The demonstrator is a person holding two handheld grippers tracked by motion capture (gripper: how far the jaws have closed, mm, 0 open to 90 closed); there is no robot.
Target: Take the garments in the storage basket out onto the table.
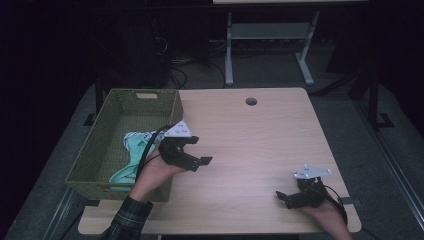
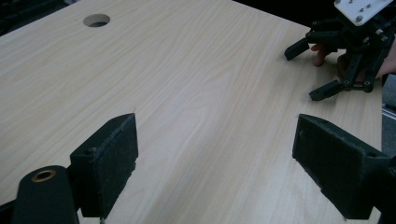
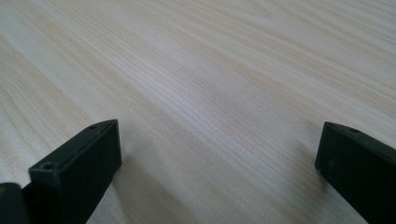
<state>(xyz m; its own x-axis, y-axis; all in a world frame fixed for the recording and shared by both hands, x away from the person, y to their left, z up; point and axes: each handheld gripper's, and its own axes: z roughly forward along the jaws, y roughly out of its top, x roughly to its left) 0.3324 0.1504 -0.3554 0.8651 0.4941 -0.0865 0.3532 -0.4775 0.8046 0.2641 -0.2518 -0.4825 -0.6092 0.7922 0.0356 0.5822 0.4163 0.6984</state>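
Observation:
My left gripper [image 1: 199, 151] is held open just above the wooden table [image 1: 260, 145], right beside the basket's near right corner, with nothing between its jaws. In the left gripper view its own gripper [image 2: 219, 163] spans bare wood. Near the table's front right edge my right gripper [image 1: 284, 199] is open and low over the wood. The left gripper view also shows this right gripper [image 2: 306, 73] at the top right, with fingers of the hand behind it. In the right gripper view its own gripper [image 3: 219, 163] stands wide apart over plain tabletop.
A green woven basket [image 1: 175, 107] stands on the table's left side and overhangs the left edge. A pale green and white cloth [image 1: 135, 150] lies inside it. A round cable hole [image 1: 251, 101] [image 2: 96, 20] sits near the far edge. Beyond the table is a metal stand [image 1: 229, 55].

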